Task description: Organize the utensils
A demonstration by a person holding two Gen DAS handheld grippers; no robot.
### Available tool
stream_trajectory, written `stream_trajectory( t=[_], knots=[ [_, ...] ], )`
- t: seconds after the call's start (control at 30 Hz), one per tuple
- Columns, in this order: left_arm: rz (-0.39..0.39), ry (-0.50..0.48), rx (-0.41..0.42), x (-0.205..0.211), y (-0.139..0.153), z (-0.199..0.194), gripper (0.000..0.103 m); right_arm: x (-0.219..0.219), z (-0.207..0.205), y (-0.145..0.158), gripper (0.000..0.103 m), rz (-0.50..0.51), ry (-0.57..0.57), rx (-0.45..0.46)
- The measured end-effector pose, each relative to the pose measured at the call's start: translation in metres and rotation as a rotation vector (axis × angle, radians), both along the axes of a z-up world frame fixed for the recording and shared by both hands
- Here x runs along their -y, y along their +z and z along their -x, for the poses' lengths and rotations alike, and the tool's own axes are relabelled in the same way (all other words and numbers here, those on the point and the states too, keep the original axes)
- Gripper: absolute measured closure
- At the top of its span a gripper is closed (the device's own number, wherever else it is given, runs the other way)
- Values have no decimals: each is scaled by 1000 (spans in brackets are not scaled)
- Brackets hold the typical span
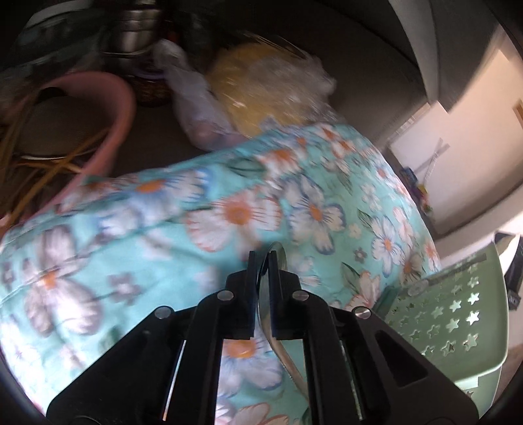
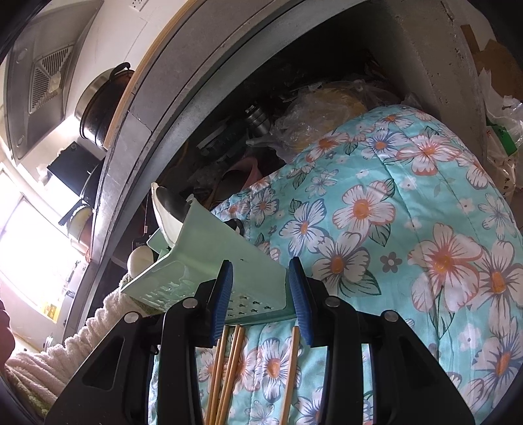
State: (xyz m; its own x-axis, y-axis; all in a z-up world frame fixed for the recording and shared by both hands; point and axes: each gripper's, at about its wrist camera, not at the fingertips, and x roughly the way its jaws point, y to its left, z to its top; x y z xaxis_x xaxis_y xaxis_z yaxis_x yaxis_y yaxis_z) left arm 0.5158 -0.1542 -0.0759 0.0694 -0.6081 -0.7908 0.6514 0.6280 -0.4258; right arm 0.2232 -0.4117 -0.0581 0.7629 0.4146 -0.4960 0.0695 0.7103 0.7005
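Note:
My left gripper (image 1: 263,258) is shut on a metal spoon (image 1: 278,261); the spoon's handle runs back down between the fingers, over a turquoise floral quilt (image 1: 196,212). A pale green basket with star holes (image 1: 451,314) stands to its right. In the right wrist view, my right gripper (image 2: 261,271) is open with its blue pads (image 2: 222,294) on either side of the same green basket's edge (image 2: 209,248). Several wooden chopsticks (image 2: 228,369) lie on the quilt (image 2: 392,245) below the fingers.
A pink basin (image 1: 98,108) with a sieve and sticks sits at the left, steel pots (image 1: 137,29) and plastic bags (image 1: 261,78) behind. A white bowl (image 2: 166,212) sits in the green basket. A white towel (image 2: 65,353) lies at lower left, a concrete shelf edge (image 2: 196,81) overhead.

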Motion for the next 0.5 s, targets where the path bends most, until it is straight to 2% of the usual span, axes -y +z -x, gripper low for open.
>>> stream_trajectory(
  t=[0.27, 0.37, 0.5],
  knots=[
    [-32, 249, 128, -47, 36, -5, 101, -3, 14, 8, 68, -16, 1, 35],
    [-5, 361, 189, -71, 63, -3, 101, -4, 21, 13, 68, -21, 3, 53],
    [61, 476, 317, -94, 115, 15, 101, -6, 31, 21, 68, -27, 6, 82]
  ],
)
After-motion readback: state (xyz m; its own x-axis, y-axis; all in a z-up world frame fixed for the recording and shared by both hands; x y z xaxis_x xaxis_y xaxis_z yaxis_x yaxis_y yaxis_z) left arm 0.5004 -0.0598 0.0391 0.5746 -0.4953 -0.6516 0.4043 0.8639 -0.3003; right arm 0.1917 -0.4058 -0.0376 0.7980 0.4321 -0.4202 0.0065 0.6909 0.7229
